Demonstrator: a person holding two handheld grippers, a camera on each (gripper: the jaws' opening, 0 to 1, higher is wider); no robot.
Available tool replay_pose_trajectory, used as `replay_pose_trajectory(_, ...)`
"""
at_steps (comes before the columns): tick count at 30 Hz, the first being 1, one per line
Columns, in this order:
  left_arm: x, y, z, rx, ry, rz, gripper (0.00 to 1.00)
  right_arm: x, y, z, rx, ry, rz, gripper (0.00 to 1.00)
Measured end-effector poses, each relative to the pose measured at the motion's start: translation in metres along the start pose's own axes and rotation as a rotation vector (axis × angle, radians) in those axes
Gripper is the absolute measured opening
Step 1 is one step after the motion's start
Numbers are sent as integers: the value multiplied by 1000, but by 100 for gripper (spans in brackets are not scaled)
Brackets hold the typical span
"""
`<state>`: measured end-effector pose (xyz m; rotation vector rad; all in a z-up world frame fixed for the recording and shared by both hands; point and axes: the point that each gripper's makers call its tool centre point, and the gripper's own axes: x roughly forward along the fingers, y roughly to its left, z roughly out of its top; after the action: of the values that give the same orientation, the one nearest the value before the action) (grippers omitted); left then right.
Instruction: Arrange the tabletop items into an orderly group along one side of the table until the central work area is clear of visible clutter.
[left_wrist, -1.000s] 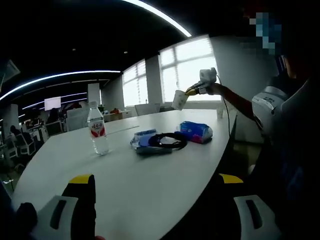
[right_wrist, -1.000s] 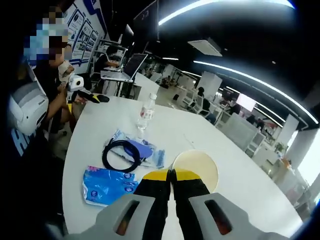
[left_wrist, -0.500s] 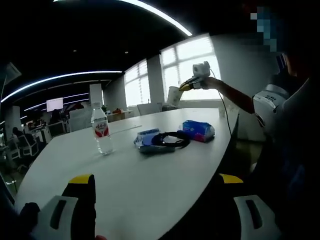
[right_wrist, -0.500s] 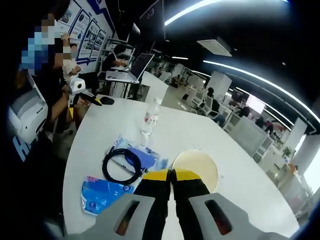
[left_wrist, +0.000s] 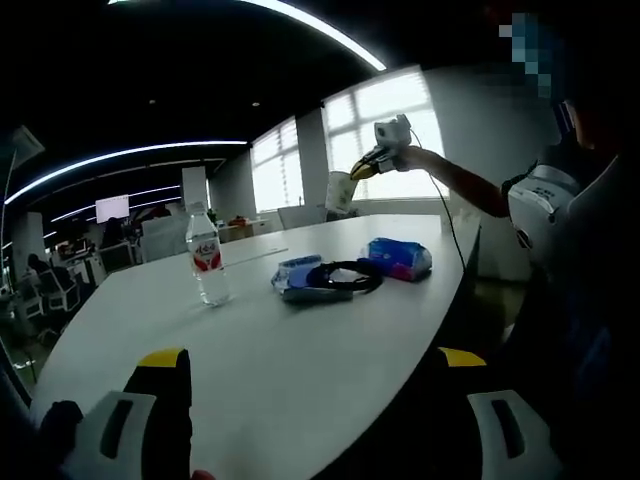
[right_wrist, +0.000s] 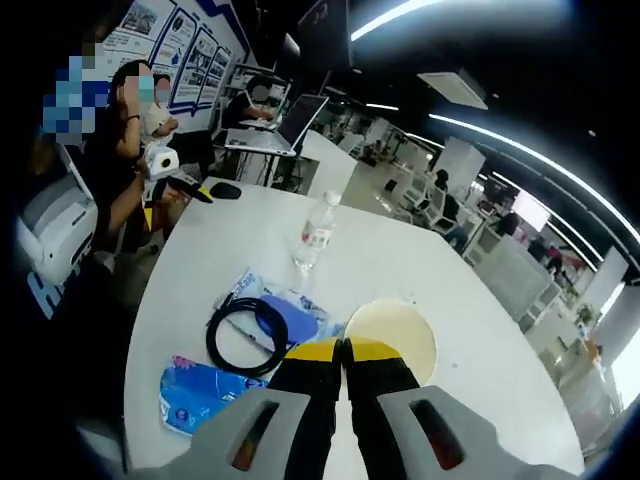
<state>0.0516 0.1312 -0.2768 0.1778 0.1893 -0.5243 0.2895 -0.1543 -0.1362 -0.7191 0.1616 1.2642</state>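
- My right tongs (right_wrist: 343, 350) are pinching the rim of a paper cup (right_wrist: 392, 337); in the right gripper view the yellow tips sit pressed together at lower centre, the cup's open mouth just right of them, held above the white surface (right_wrist: 420, 265).
- The left gripper view shows that same cup (left_wrist: 340, 192) from the side, at upper centre against the bright windows (left_wrist: 388, 135), with my right tongs (left_wrist: 362, 172) gripping it and my outstretched arm running in from the right.
- My left tongs (left_wrist: 312, 358) stand spread wide at the bottom of the left gripper view, with nothing between the yellow tips.
- In the right gripper view they appear at the left edge (right_wrist: 193, 191), held over the surface's near edge beside my body; from there I cannot tell how they stand.
- A water bottle (left_wrist: 207, 257) stands upright left of centre in the left gripper view; the right gripper view looks down on it (right_wrist: 316, 233), above centre.
- A black coiled cable (right_wrist: 244, 334) lies on a blue-and-clear packet (right_wrist: 290, 315), left of the cup.
- A blue tissue pack (right_wrist: 197, 390) lies at lower left, close to the surface's edge; in the left gripper view it (left_wrist: 399, 258) is right of the cable (left_wrist: 344, 277).
- The right gripper view shows people at a laptop (right_wrist: 296, 120) in the upper left.
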Motion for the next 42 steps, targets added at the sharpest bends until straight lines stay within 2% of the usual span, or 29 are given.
replay_pose_trajectory(8,-2,2,-2,-4,5,7,100,13,1,6,-26,30,40,0)
replay_pose_trajectory(27,-1,2,-1,-5,6,15,100,49,3,31,-81,38,118,0)
replay_pose_trajectory(32,0,3,-2,-5,10,14,100,63,2,38,-96,37,134,0)
replay_pose_trajectory(42,6,1,-1,1,15,1,100,101,9,46,-150,82,176,0)
